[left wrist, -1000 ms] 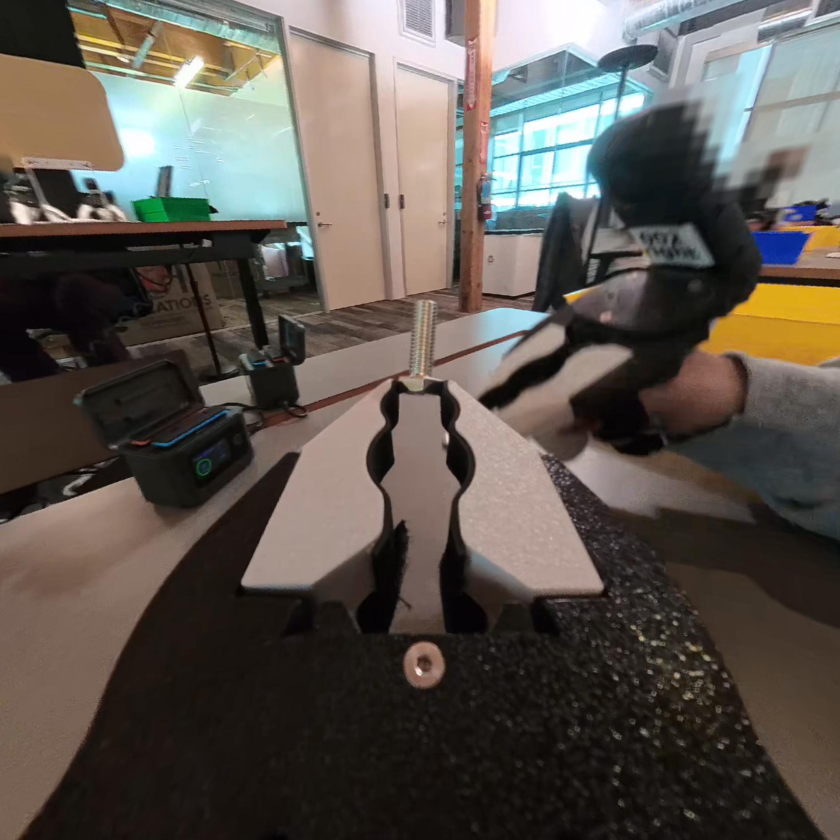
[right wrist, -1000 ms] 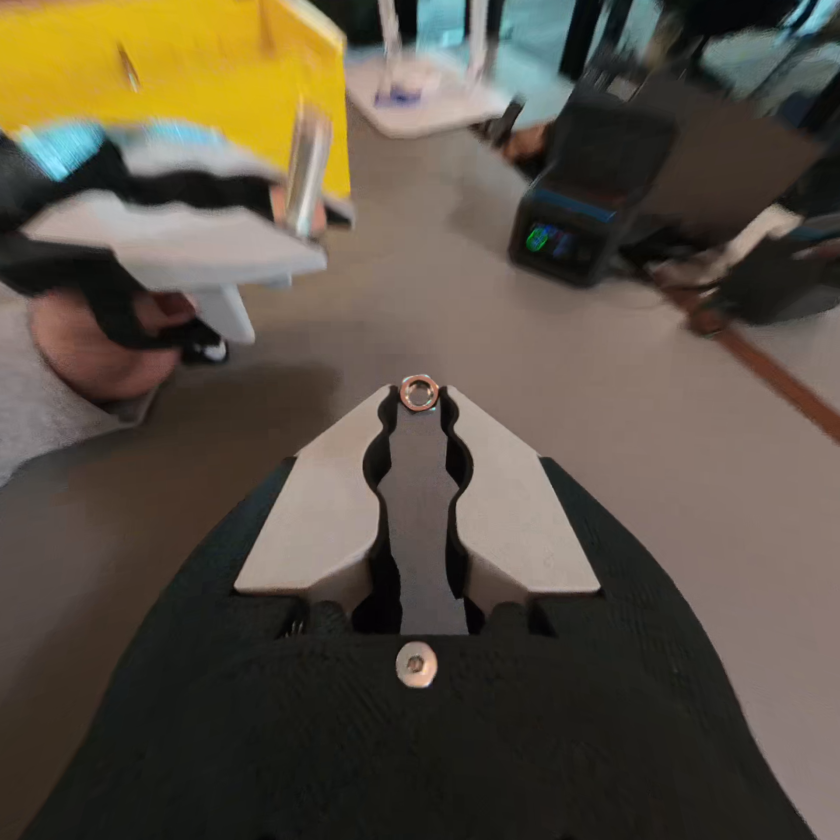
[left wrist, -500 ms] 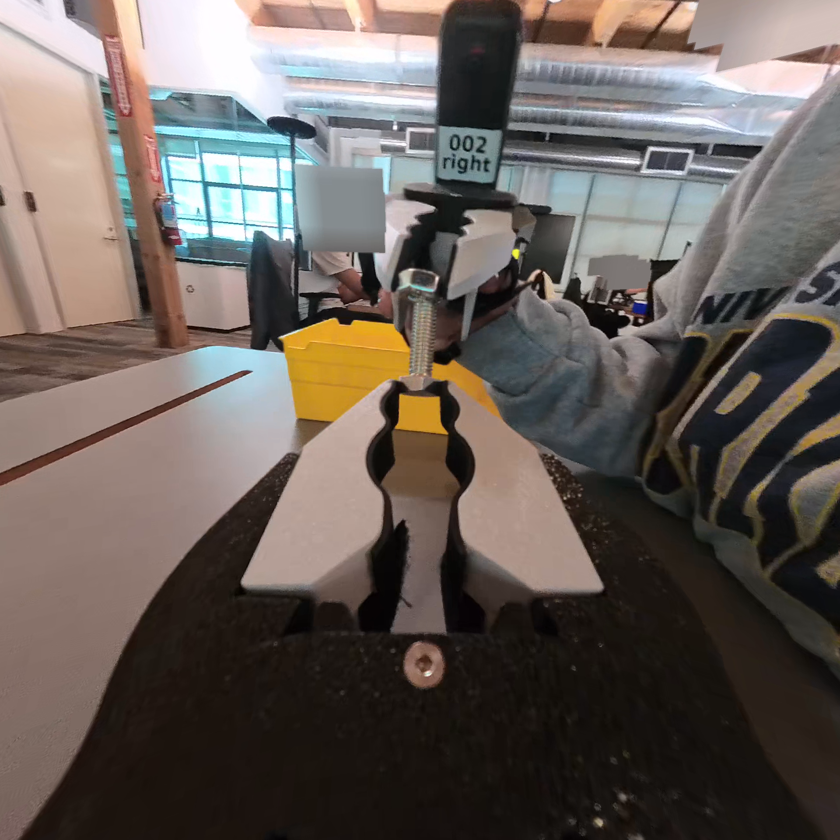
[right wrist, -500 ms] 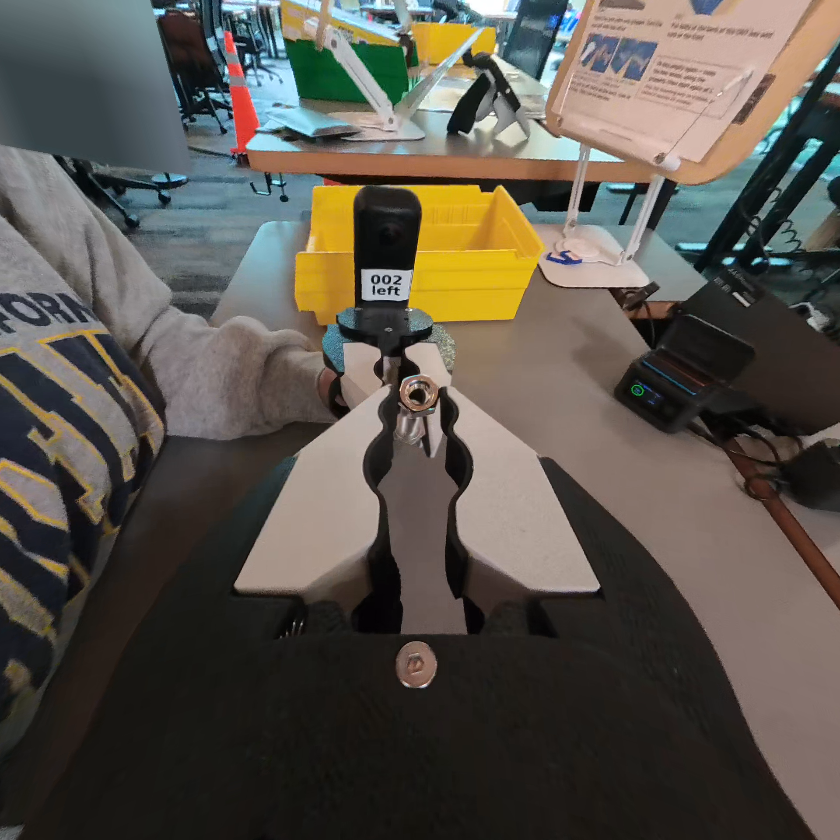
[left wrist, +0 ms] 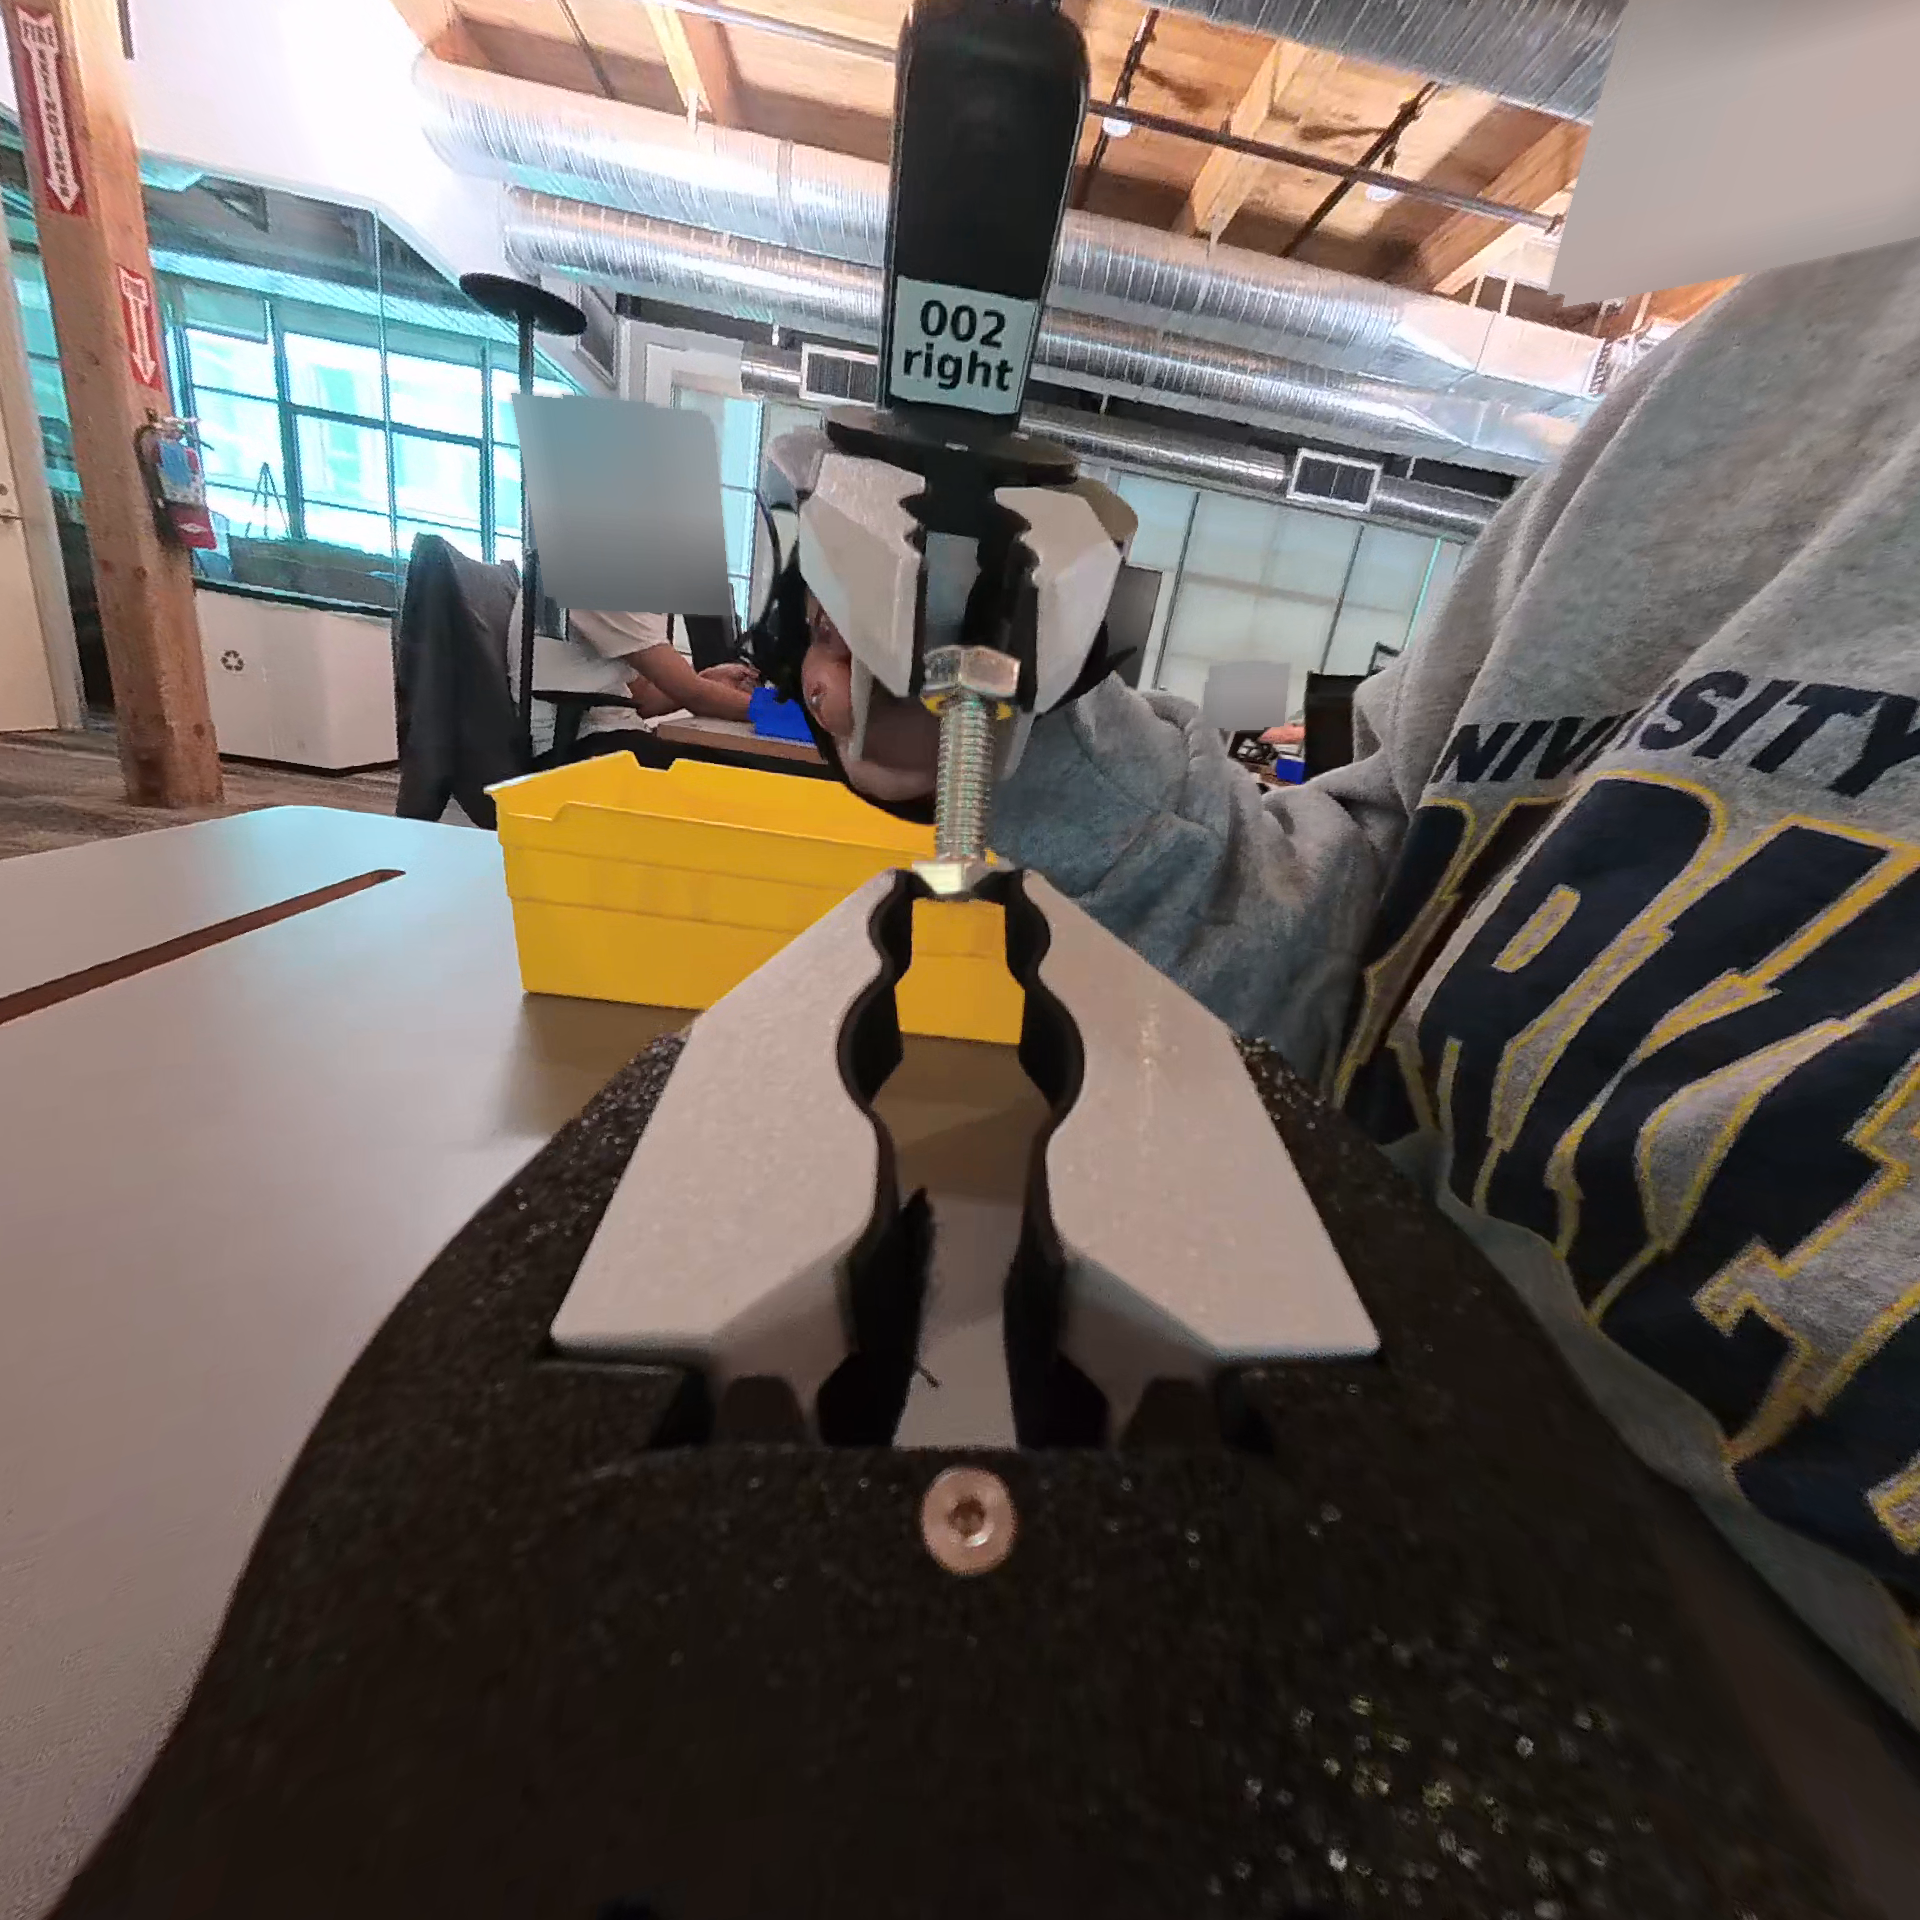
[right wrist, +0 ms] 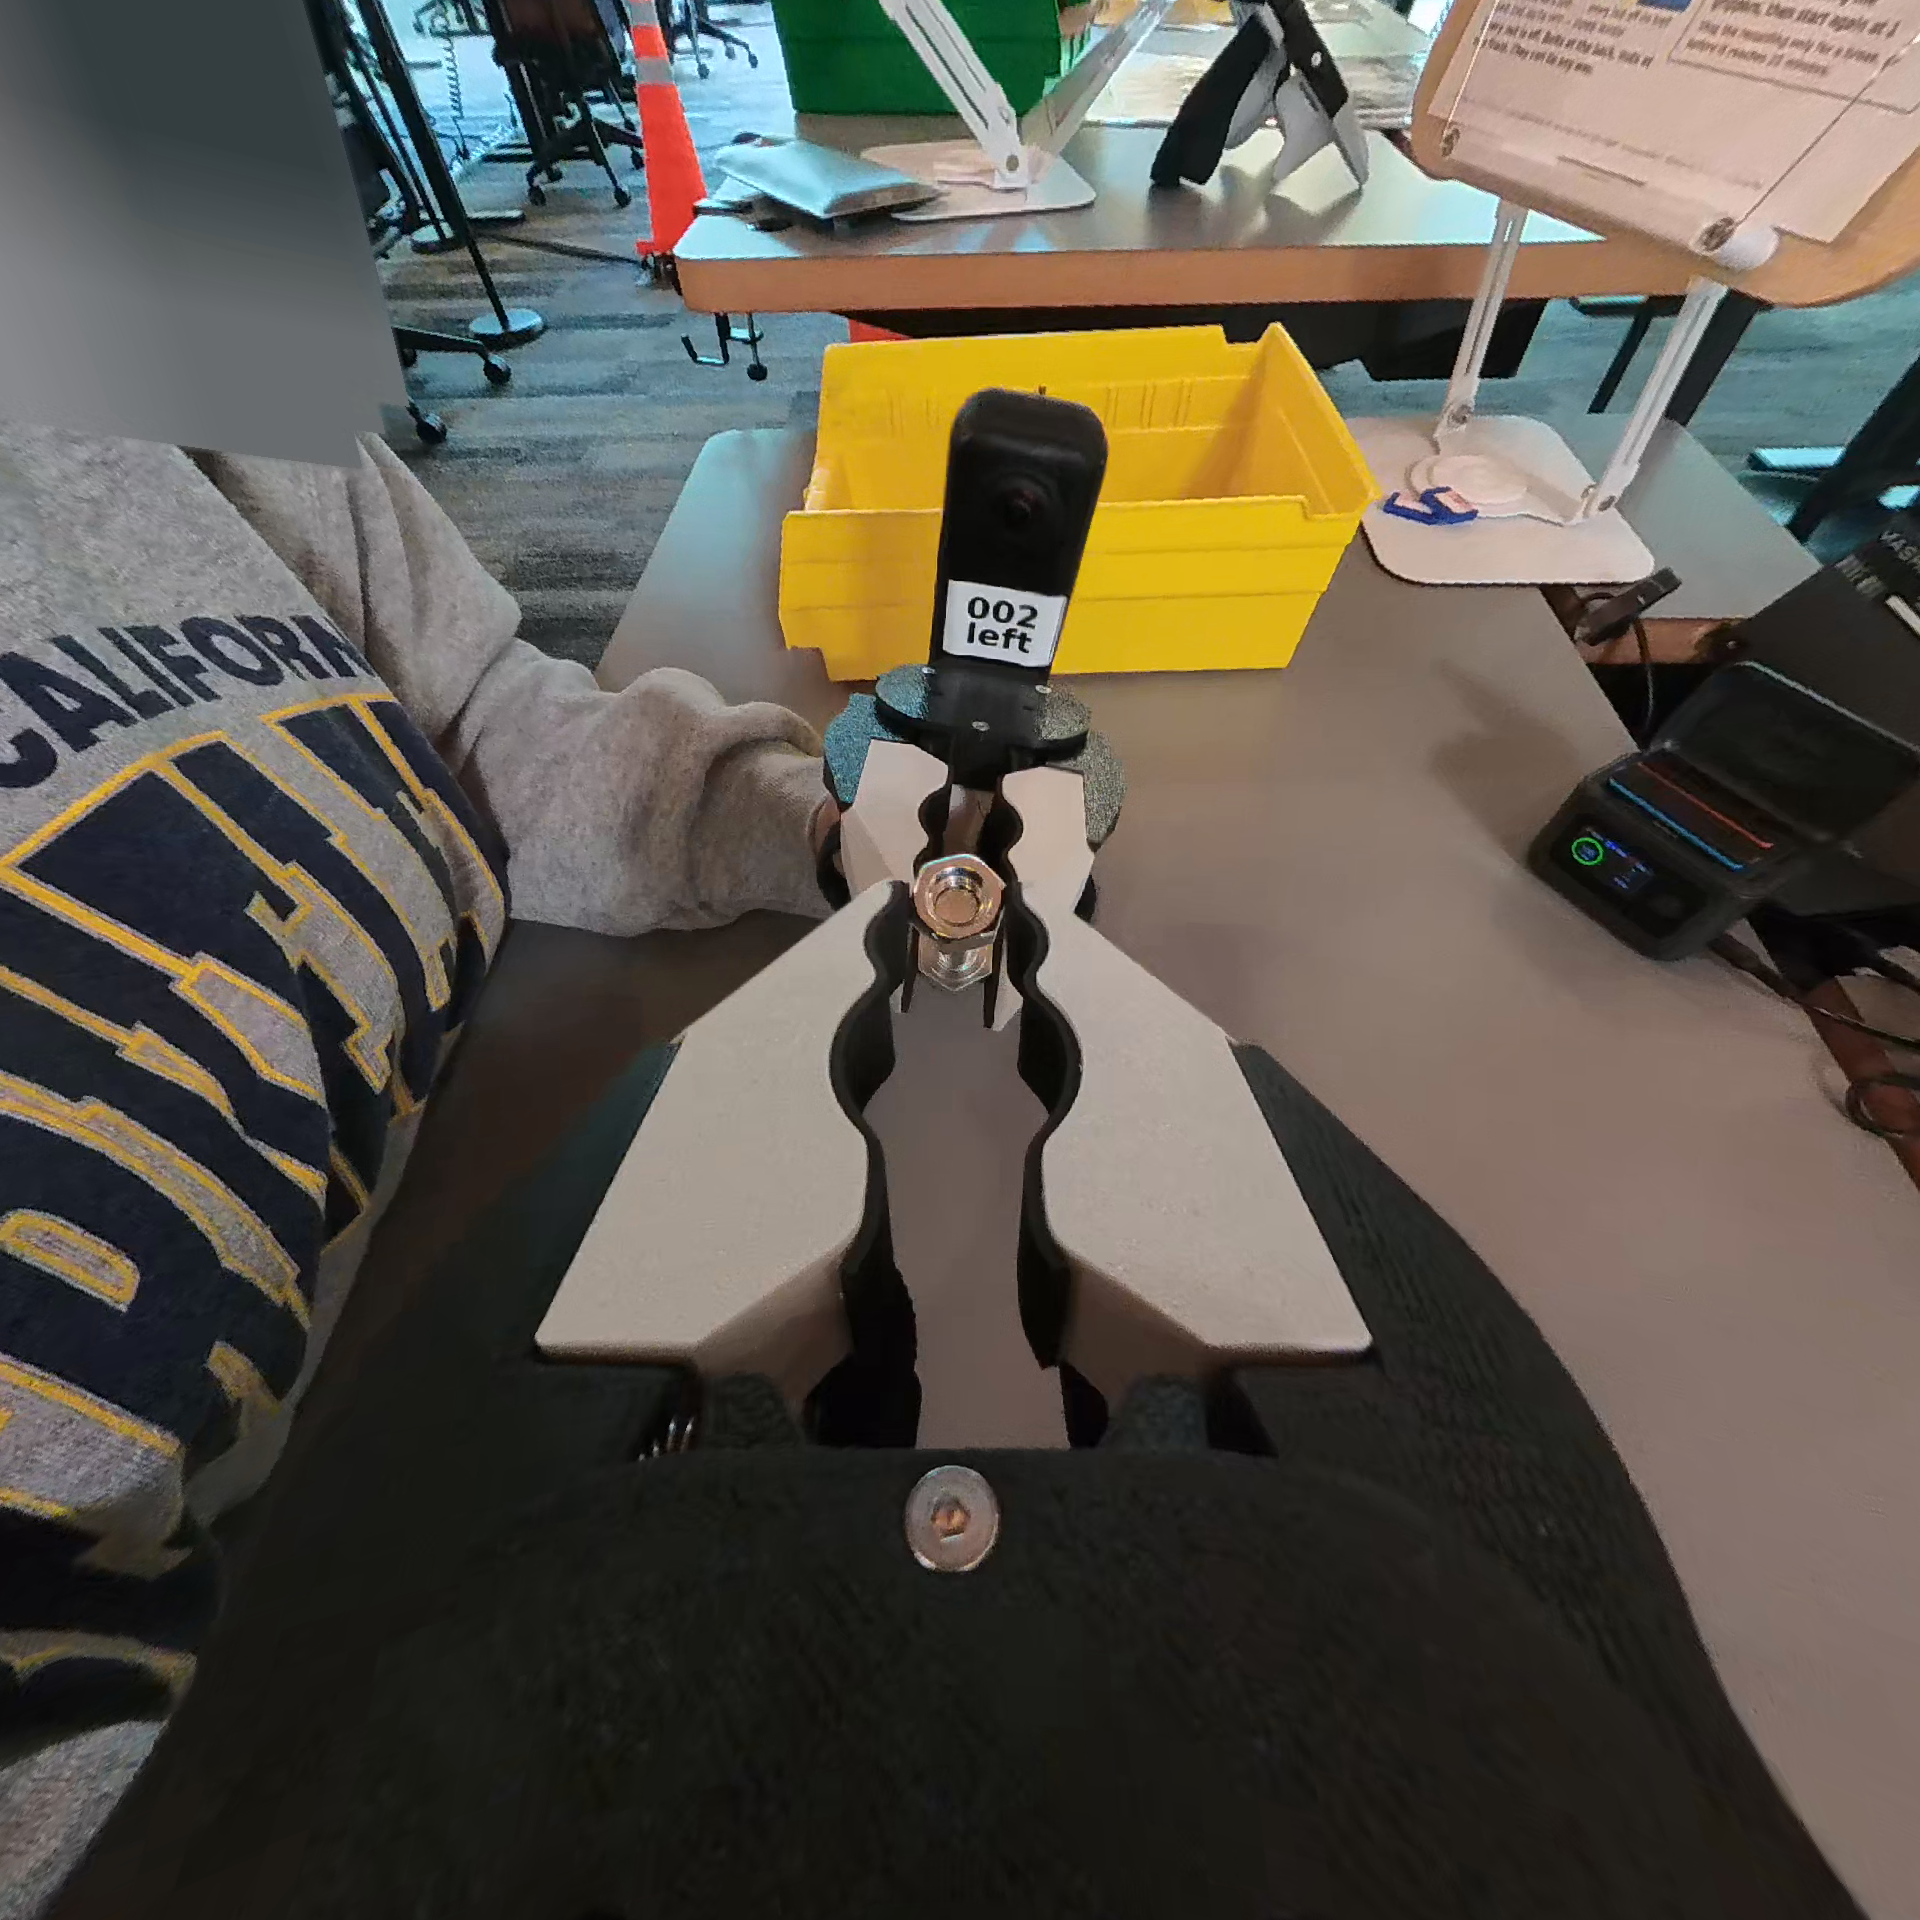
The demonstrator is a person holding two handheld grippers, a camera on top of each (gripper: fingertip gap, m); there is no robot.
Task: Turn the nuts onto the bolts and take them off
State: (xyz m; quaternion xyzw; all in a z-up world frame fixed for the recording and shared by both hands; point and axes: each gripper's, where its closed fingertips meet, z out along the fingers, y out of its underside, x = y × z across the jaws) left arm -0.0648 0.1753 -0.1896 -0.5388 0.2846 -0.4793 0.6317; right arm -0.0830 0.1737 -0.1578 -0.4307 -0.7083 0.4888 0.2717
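Note:
My left gripper [left wrist: 954, 881] is shut on the hex head of a silver bolt [left wrist: 960, 788] and holds it upright, threads pointing up. My right gripper [right wrist: 954, 906] is shut on a silver hex nut [right wrist: 954, 902] and holds it on the top end of that bolt. In the left wrist view the nut [left wrist: 968, 675] sits at the bolt's tip between the right gripper's grey fingers [left wrist: 868, 603]. In the right wrist view I look down the bolt's axis; the left gripper [right wrist: 961, 982] faces mine just below, with the bolt head [right wrist: 954, 971] in its tips.
A yellow bin [right wrist: 1081, 520] stands on the grey table [right wrist: 1403, 1039] behind the grippers; it also shows in the left wrist view [left wrist: 707, 873]. A small black device with a lit screen [right wrist: 1704, 831] sits at the right. The person's grey sweatshirt [right wrist: 208, 883] is at the left. Left and right tips are no more than a few centimetres apart.
Both grippers swung round to face each other and came together. The nut, apart from the bolt a second ago, now sits on the bolt's tip.

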